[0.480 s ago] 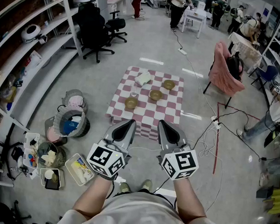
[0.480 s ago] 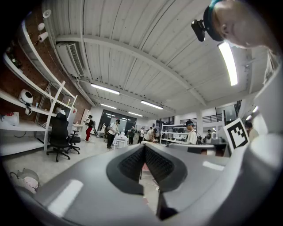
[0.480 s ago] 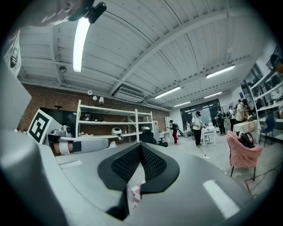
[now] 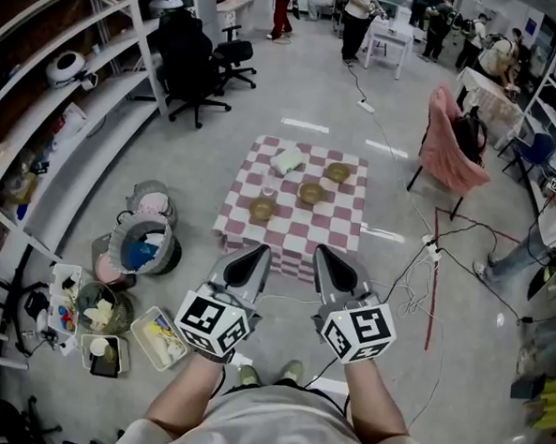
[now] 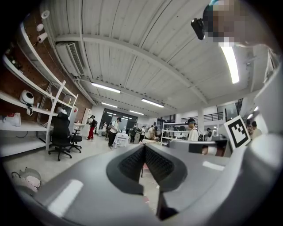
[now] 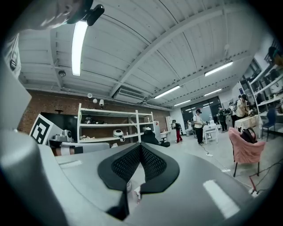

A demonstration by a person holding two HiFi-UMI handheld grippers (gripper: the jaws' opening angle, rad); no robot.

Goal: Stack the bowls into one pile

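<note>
A: While both pairs of jaws sit tip to tip on nothing, the left gripper [image 4: 252,253] and right gripper [image 4: 325,257] hang well short of the bowls [image 4: 310,192]. These lie apart on the checkered table [image 4: 291,232], far ahead of the fingertips.

B: Judgement: the person closes in first, parts one pair, takes the nearest bowl [image 4: 262,208] by its rim, and seats it squarely in a neighbour.

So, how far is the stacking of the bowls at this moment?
Done: nothing yet. The near bowl, the middle bowl and the far bowl stand apart on the checkered table, none inside another. In hand: nothing. The left gripper and the right gripper are both shut and empty, held short of the table. Left: all the stacking.
</note>
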